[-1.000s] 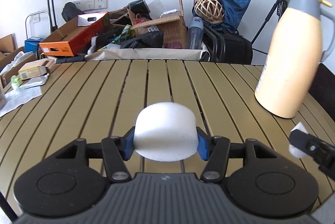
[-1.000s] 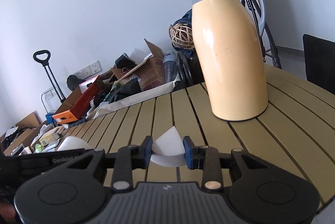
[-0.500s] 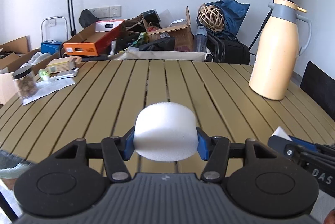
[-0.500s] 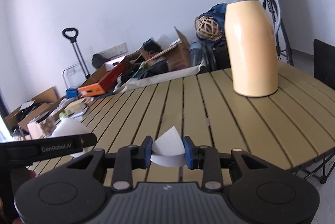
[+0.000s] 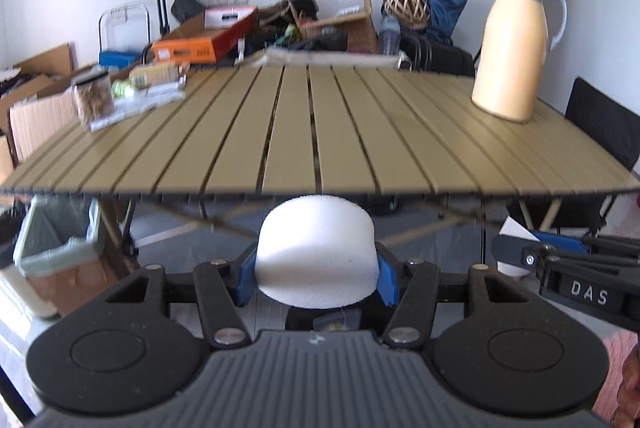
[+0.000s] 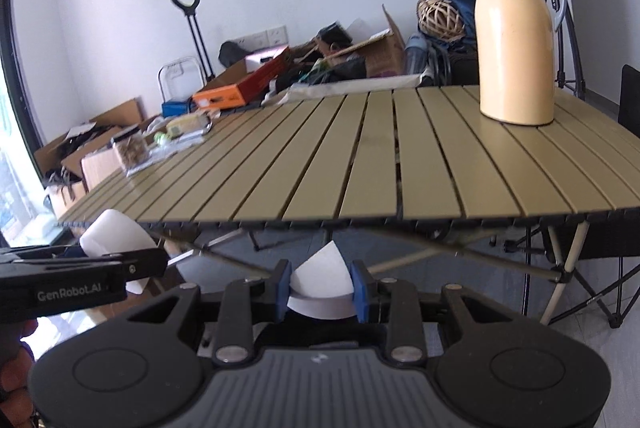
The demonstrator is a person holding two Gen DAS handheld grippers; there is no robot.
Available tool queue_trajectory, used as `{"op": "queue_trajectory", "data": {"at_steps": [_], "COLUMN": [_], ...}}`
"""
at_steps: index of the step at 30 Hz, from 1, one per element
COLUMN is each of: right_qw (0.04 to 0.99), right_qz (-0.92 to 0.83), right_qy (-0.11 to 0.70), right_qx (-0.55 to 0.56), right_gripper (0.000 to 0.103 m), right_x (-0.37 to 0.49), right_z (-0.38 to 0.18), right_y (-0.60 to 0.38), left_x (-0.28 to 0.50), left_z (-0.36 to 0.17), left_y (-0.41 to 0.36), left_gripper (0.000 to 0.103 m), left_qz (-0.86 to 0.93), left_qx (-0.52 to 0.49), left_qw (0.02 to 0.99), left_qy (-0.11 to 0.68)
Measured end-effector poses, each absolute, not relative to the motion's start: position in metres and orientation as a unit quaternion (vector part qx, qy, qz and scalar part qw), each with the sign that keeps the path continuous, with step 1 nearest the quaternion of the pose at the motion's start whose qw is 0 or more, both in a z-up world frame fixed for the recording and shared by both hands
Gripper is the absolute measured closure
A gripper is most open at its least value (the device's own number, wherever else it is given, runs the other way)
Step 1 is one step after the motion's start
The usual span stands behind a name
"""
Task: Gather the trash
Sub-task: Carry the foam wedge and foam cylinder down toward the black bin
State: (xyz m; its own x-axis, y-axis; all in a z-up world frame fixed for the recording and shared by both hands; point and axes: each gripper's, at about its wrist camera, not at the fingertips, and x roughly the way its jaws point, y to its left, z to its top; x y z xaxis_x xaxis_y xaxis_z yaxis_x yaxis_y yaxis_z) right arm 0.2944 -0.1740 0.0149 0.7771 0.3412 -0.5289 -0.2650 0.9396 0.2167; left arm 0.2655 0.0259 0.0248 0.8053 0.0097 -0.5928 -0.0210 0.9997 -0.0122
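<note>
A white foam block point(image 5: 317, 252) is clamped between the blue pads of my left gripper point(image 5: 317, 278), which is shut on it. A folded white paper scrap point(image 6: 322, 282) sits in my right gripper point(image 6: 322, 288), shut on it. Both grippers hang in front of the slatted table's near edge point(image 5: 320, 190), a little below the tabletop. The right gripper point(image 5: 532, 250) shows at the right of the left wrist view. The left gripper with the foam block point(image 6: 114, 238) shows at the left of the right wrist view. A pale green bin point(image 5: 56, 240) with a liner stands on the floor at lower left, under the table's corner.
A tan thermos jug point(image 5: 514, 48) stands at the table's far right. A jar point(image 5: 93, 96) and small packets point(image 5: 156, 80) lie at the far left. Boxes and bags point(image 5: 280, 28) are piled behind the table. A black chair point(image 5: 604, 132) stands to the right.
Both grippers have drawn back from over the tabletop to past its near edge and sunk slightly, each still holding its item. The floor bin has come into view.
</note>
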Motion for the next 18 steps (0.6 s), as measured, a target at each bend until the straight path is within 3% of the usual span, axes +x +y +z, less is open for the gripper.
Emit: {"op": "queue_trajectory", "data": {"at_steps": [18], "right_qw": [0.898], "right_qz": [0.175], "right_qy": [0.404], "right_qx": [0.024], "right_gripper": [0.072], "right_x": [0.245], "right_z": [-0.08], "right_y": [-0.162], "left_x": [0.218], "left_z": [-0.082], "left_y": [0.039], "left_gripper": [0.045], "left_qz": [0.027], "left_qx": [-0.025], "left_qw": [0.91], "left_qy": [0.412]}}
